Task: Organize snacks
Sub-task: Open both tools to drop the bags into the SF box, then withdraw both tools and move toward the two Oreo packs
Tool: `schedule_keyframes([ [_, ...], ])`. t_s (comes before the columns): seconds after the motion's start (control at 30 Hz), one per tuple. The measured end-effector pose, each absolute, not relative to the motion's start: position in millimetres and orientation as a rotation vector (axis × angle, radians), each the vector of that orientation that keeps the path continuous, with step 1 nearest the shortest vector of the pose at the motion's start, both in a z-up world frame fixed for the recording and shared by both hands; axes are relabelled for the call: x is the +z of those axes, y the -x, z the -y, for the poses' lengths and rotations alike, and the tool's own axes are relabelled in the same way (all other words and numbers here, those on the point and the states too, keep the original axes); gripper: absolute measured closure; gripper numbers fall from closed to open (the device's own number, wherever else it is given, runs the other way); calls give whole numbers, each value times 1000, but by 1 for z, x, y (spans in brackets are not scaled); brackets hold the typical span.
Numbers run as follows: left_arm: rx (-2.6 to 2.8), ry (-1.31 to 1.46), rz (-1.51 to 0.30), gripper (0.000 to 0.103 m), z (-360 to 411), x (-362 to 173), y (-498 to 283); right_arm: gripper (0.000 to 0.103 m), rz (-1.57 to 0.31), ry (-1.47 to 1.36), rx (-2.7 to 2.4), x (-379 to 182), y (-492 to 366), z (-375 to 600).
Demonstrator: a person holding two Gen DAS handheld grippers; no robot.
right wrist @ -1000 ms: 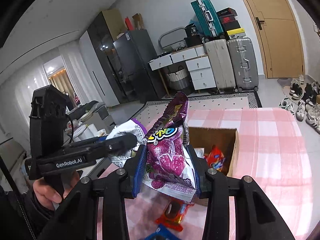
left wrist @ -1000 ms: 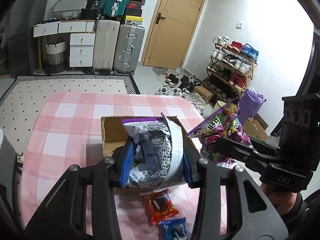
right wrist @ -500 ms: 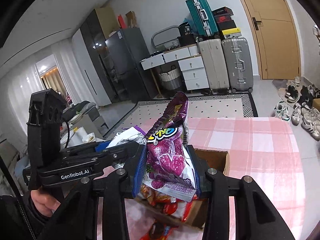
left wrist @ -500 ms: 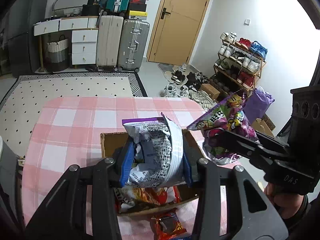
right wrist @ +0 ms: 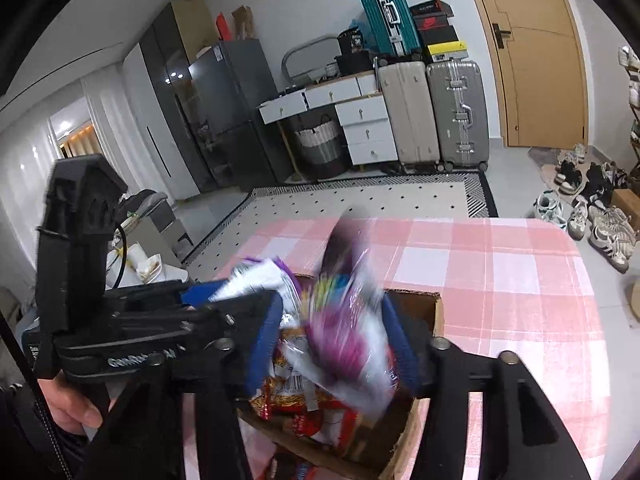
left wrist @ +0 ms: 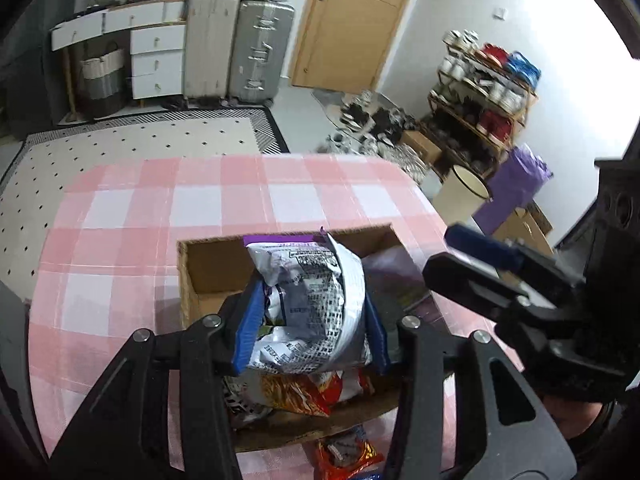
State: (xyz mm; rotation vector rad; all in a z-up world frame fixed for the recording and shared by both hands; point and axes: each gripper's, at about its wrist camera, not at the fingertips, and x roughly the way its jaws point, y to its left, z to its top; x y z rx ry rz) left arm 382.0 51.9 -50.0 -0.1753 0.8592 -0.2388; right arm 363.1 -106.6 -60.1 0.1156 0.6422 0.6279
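The cardboard box (left wrist: 208,264) sits on my bench (left wrist: 160,200), which wears a pink-and-white check cloth. Inside it, near the closest wall, lie red and orange snack packets (left wrist: 300,394).

My left gripper (left wrist: 310,330) hangs over the box opening with a white bag with black print and a purple top edge (left wrist: 308,280) between its blue pads (left wrist: 248,328). The jaws are just beginning to open; the pads still lie against the bag's sides, which bulge between them.

My right gripper (right wrist: 332,344) is also over the box, on its right side. Its jaws are opening, and the purple snack bag (right wrist: 344,340) between them is a blur of purple, white and green; I cannot tell whether the pads still touch it. In the left wrist view a pale purple shape (left wrist: 394,272) lies inside the box by its right wall, below the right gripper's blue-tipped fingers (left wrist: 480,246).

Another red packet (left wrist: 344,454) lies on the cloth just outside the box's near wall.

A hand (right wrist: 76,404) holds the left gripper's handle at the left edge of the right wrist view.
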Motion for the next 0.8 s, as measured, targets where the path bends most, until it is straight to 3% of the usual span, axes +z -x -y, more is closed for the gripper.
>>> schedule_keyframes([
  [0.07,-229,180,-859,55,-53,-53,-381,37,-637,-114,628,-61,-362,107],
  [0.1,-229,189,-851,41,-55,-53,-380,37,-635,-118,630,-61,-361,108],
  [0.17,-209,191,-828,25,-58,-50,-376,37,-627,-121,627,-60,-359,111],
  [0.67,-189,157,-760,24,-63,-16,-315,27,-547,-126,633,-34,-311,120],
  [0.8,-189,160,-743,23,-65,-6,-296,16,-520,-131,632,-26,-296,122],
])
